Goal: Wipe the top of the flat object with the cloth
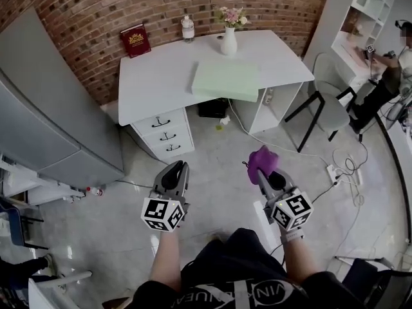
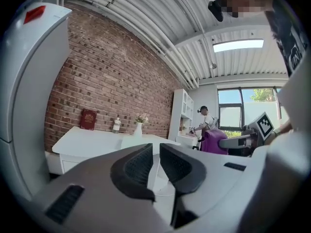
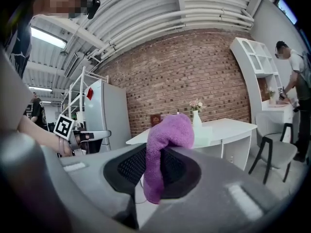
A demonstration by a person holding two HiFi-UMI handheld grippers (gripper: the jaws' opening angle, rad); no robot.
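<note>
Spanning the far side of the room, a brick wall point(image 1: 84, 11) backs the scene. A grey refrigerator point(image 1: 51, 108) stands against it at the left of the head view. The white counter point(image 1: 154, 76), with a drawer unit point(image 1: 166, 134) under its left end, stands against the wall beside the refrigerator. A grey chair point(image 1: 325, 111) stands near its right end.

The flat object point(image 1: 226, 79), a pale green slab, lies on the counter toward its front right edge, well apart from both grippers, which are held over the floor in front of the counter.

The left gripper point(image 1: 182, 167) points roughly level toward the counter; its jaws are nearly together, with only a thin slit between the pads and nothing in it. The right gripper point(image 1: 261, 176) is clamped on the cloth point(image 1: 262, 161).

A red book point(image 1: 135, 40) leans on the wall at the counter's back left. A white vase point(image 1: 228, 42) of flowers stands just behind the flat object, and a small bottle point(image 1: 187, 29) stands between book and vase.

The purple cloth bunches above the right gripper's tips and hangs down between its pads.
</note>
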